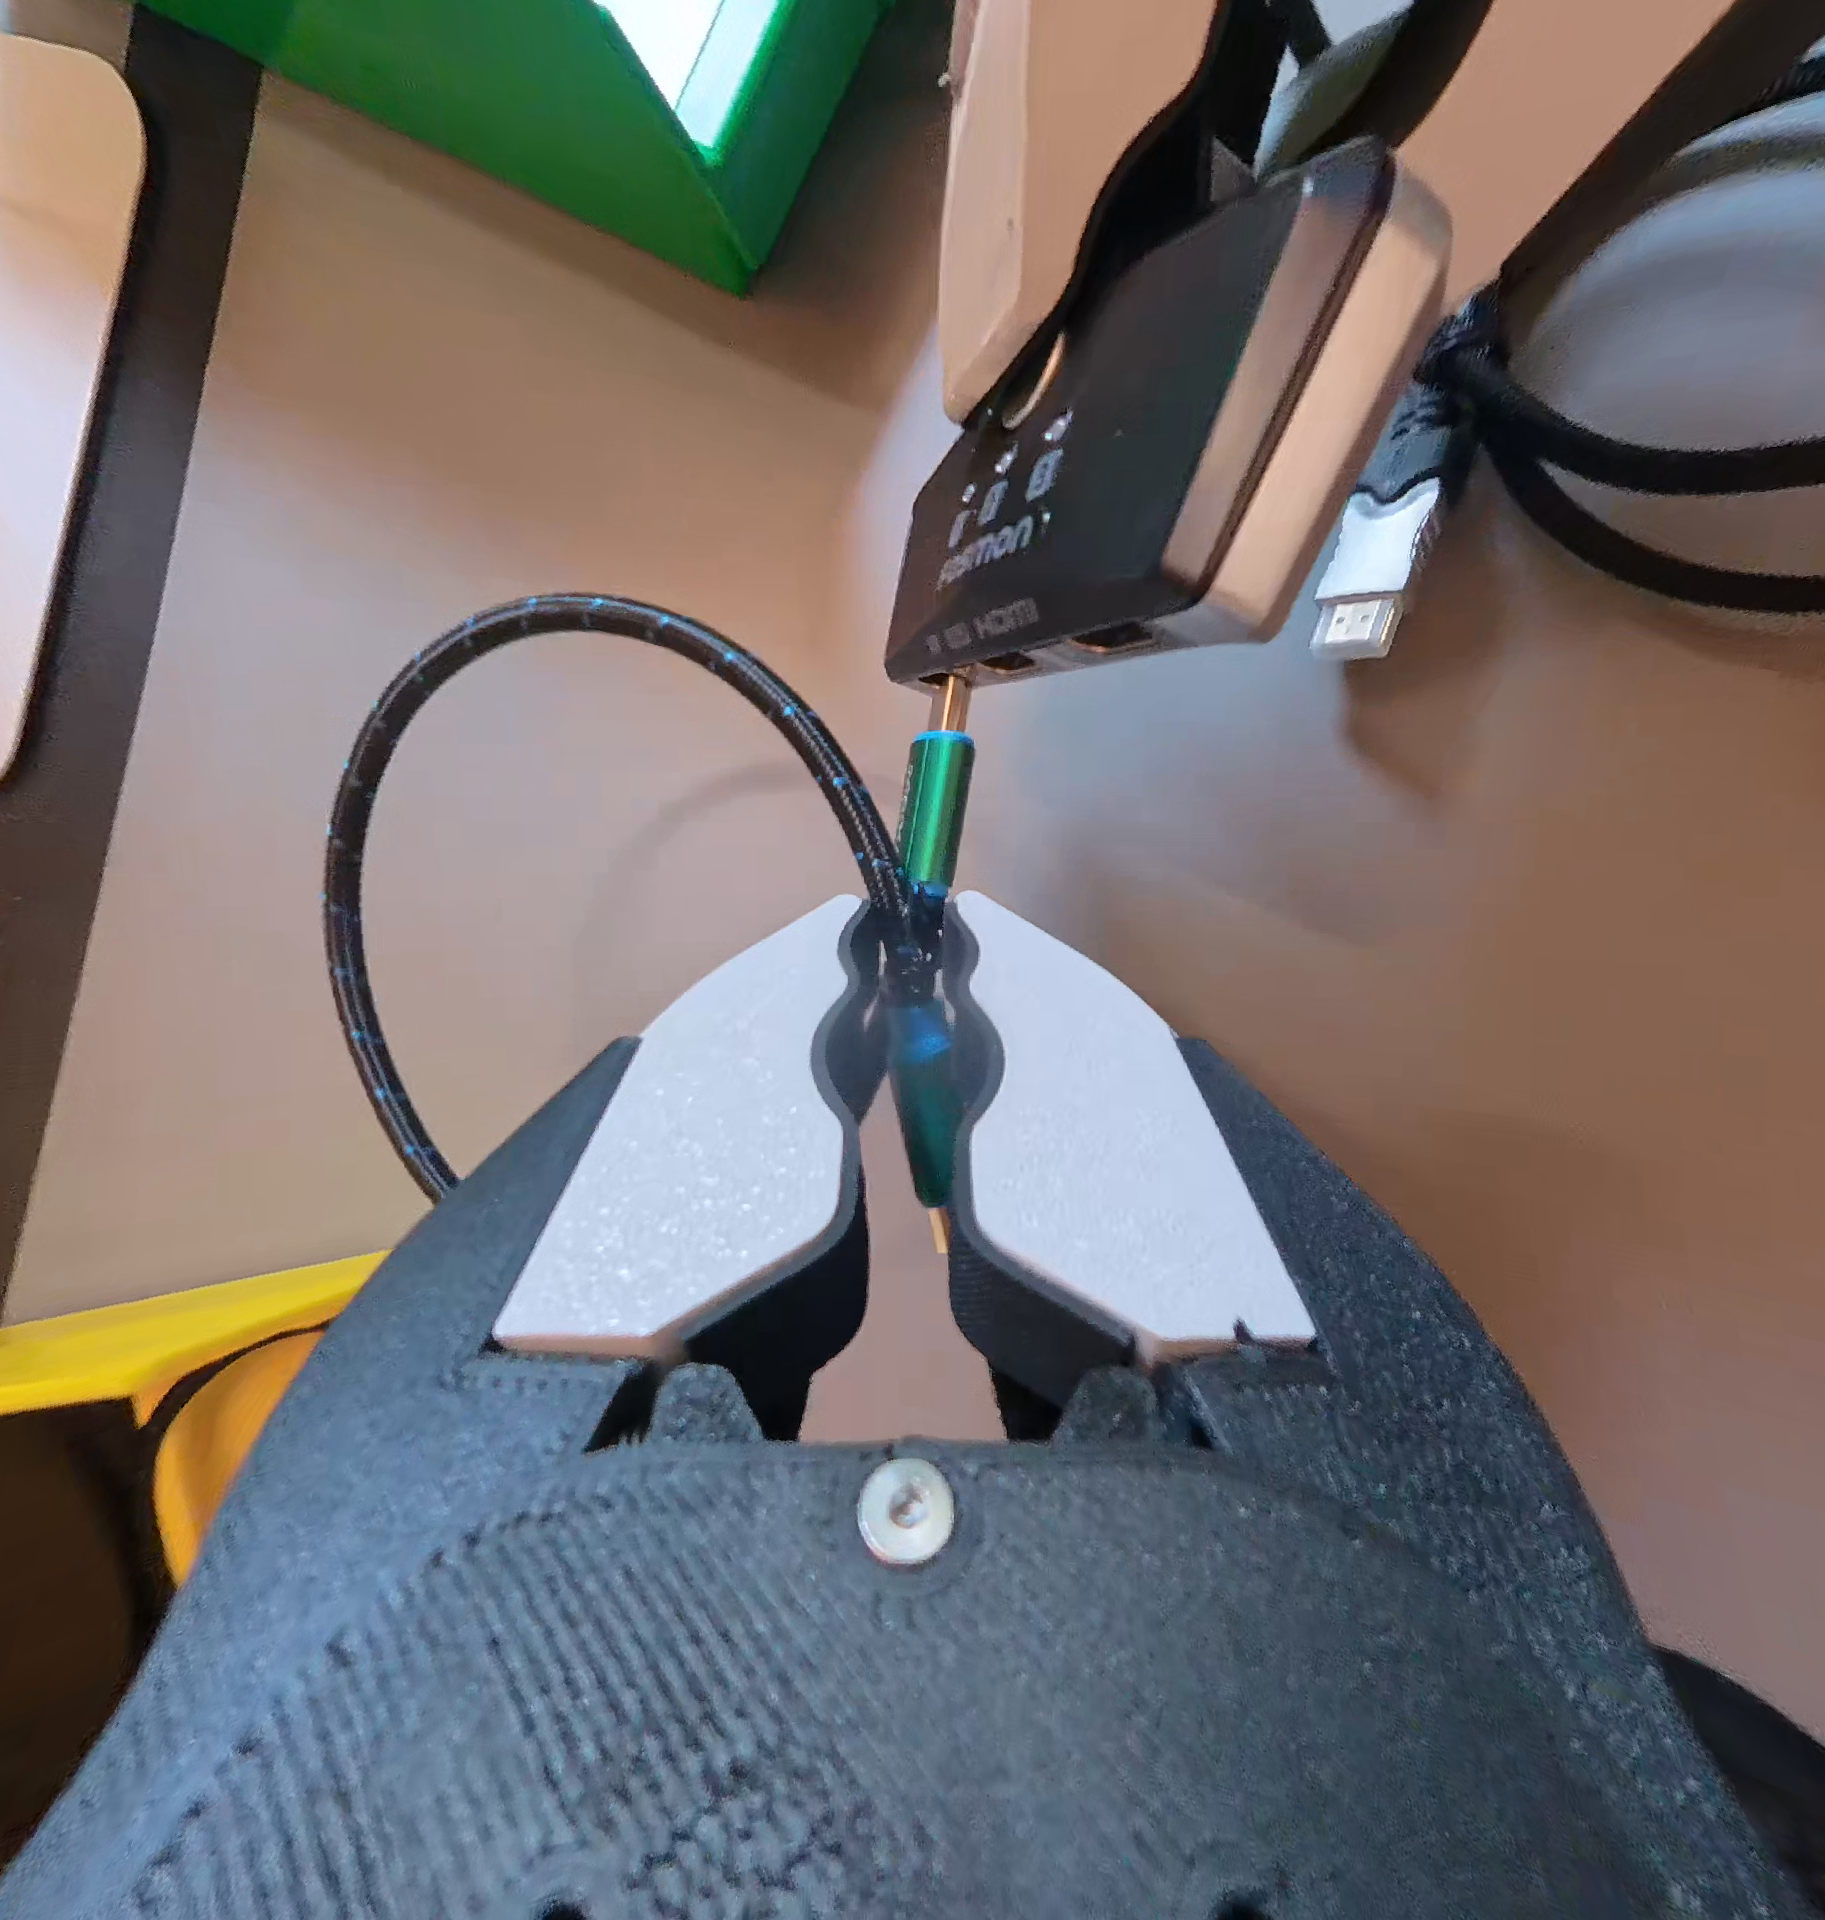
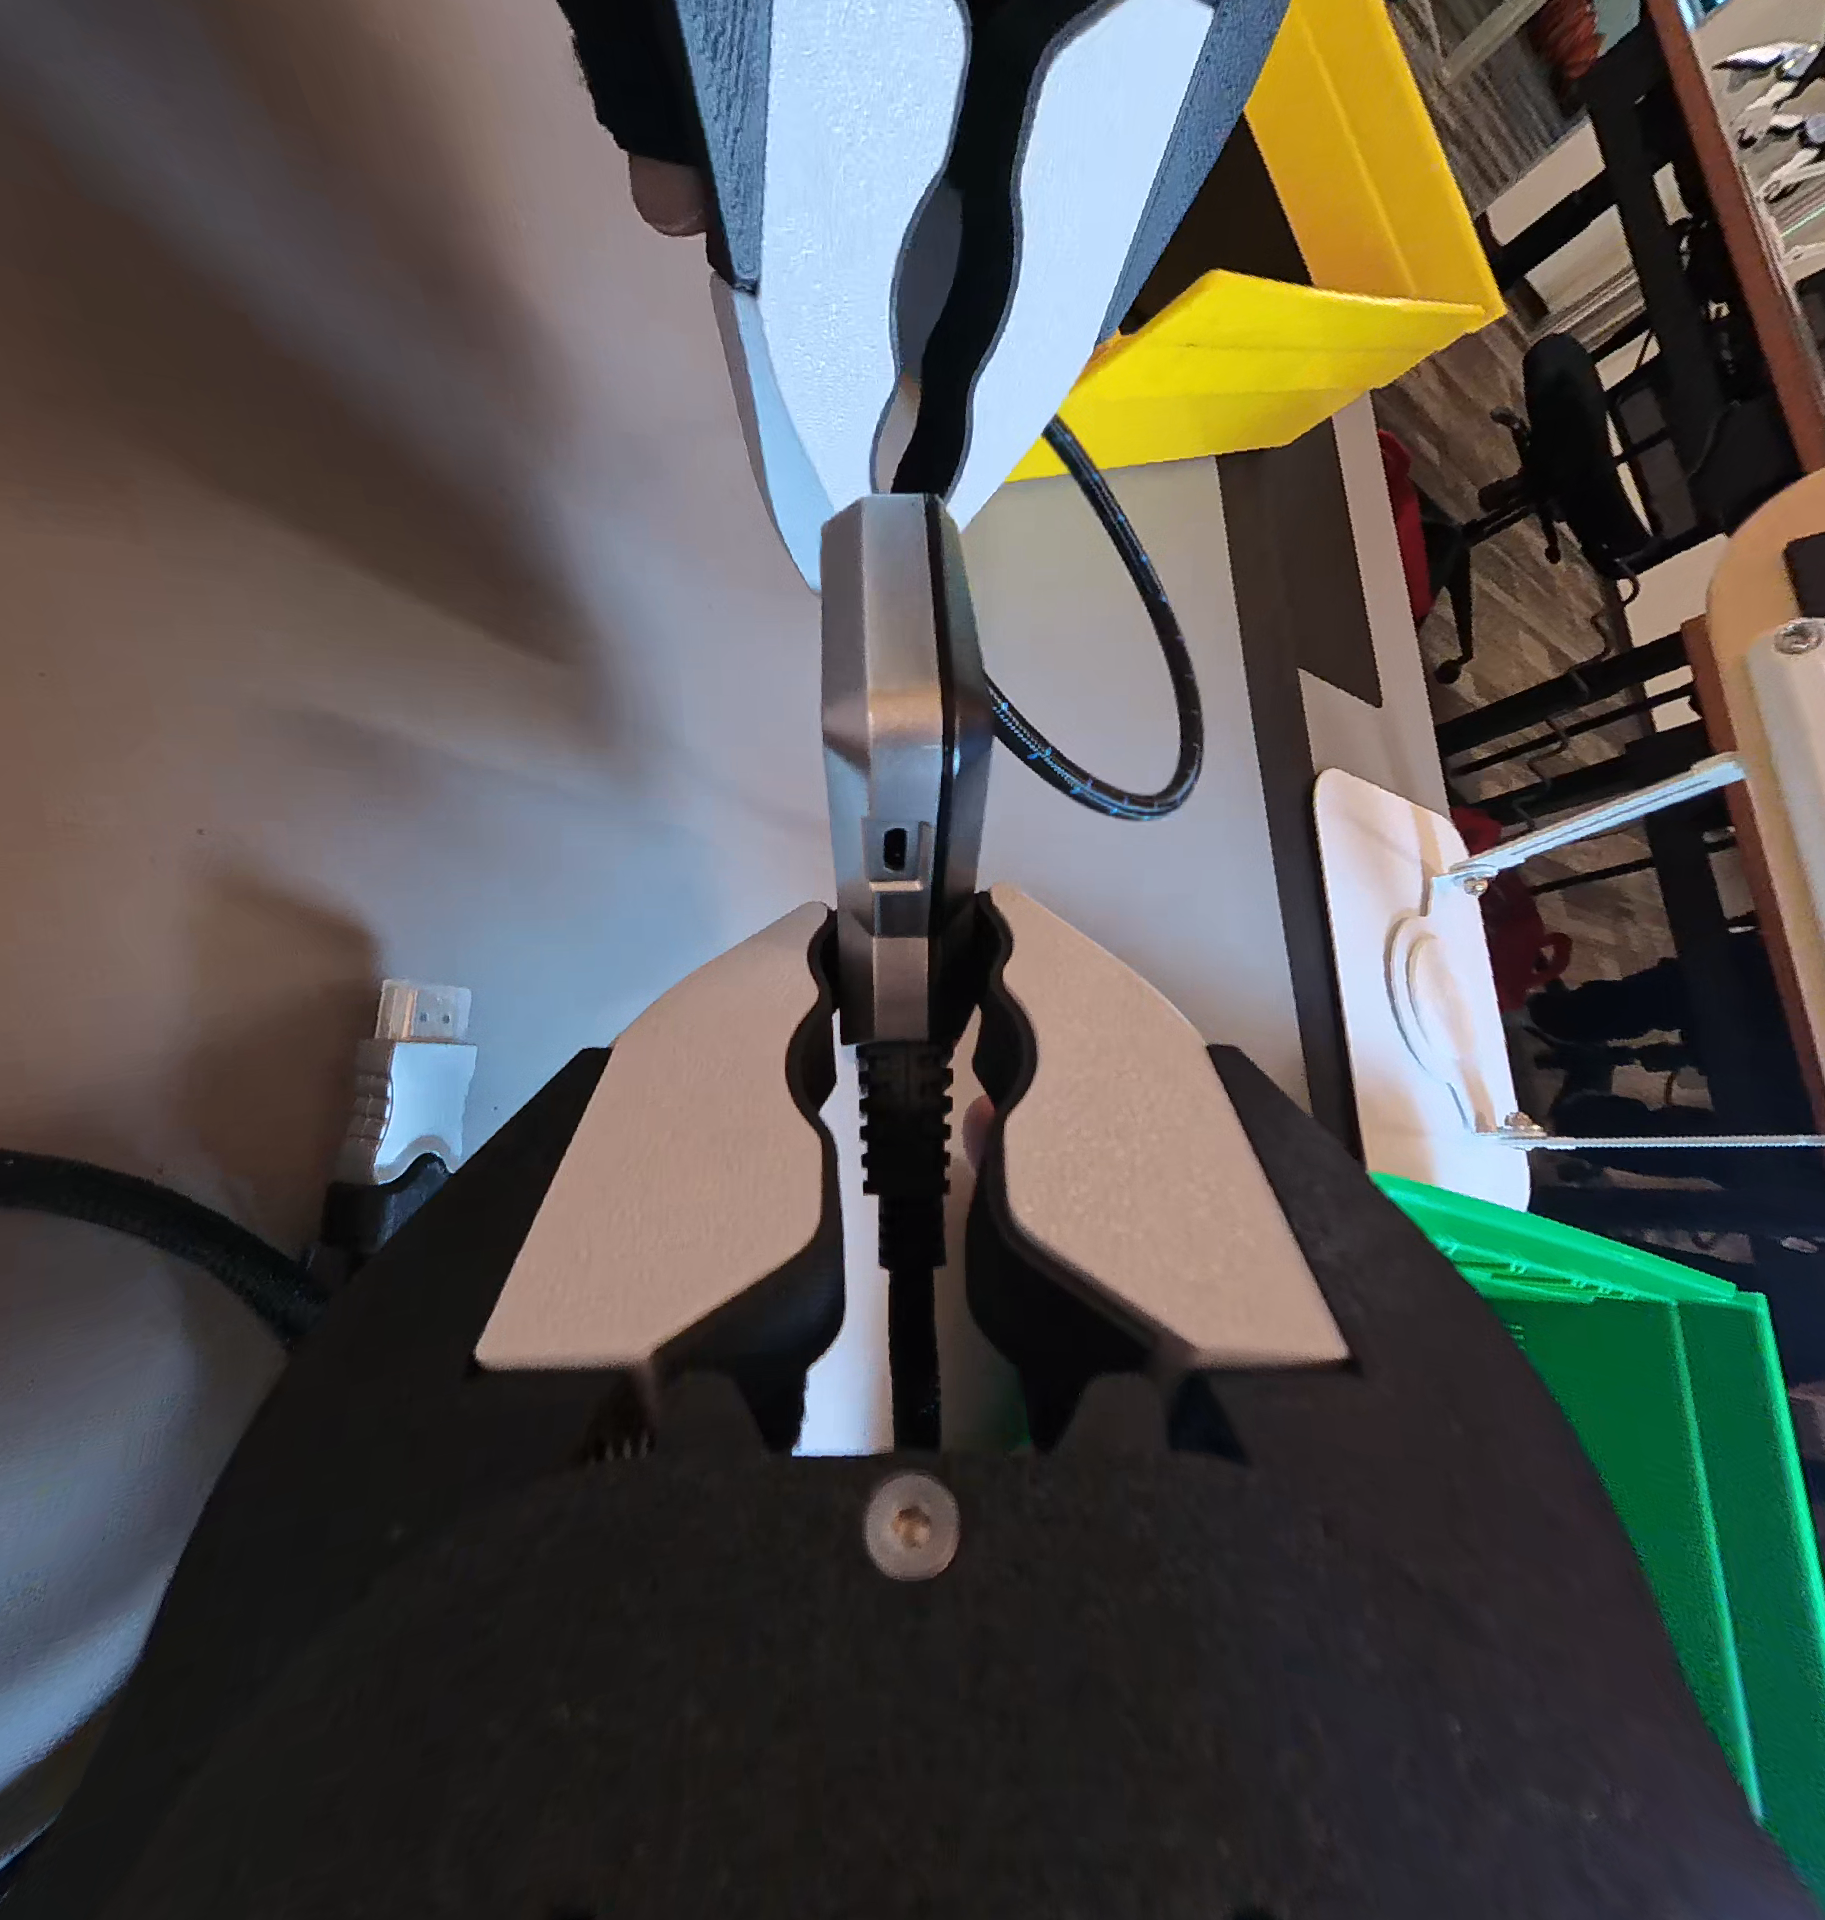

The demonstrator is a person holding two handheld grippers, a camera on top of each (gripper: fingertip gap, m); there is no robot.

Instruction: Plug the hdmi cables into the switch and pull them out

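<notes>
My left gripper [image 1: 908, 920] is shut on a short black braided HDMI cable [image 1: 368, 831] just behind its green plug [image 1: 934, 810]. The plug's gold tip meets the leftmost port of the switch [image 1: 1147, 447]. The cable's other green plug [image 1: 923, 1101] lies between my left fingers, pointing back. The switch, black on top with silver sides, is held off the table by my right gripper [image 2: 908, 925], which is shut on its rear end. In the right wrist view the switch [image 2: 887, 727] shows edge-on, with its own black cable [image 2: 908, 1195] running back between the fingers. The left gripper [image 2: 918, 457] is just beyond it.
A second HDMI cable with a silver plug [image 1: 1370, 571] lies on the tan table right of the switch; it also shows in the right wrist view [image 2: 414, 1070]. A green bin [image 1: 575, 135] and a yellow bin [image 2: 1251, 353] stand at the table's edges. A white stand [image 2: 1407, 987] is nearby. My hands' fingertips stand some 7 cm from each other.
</notes>
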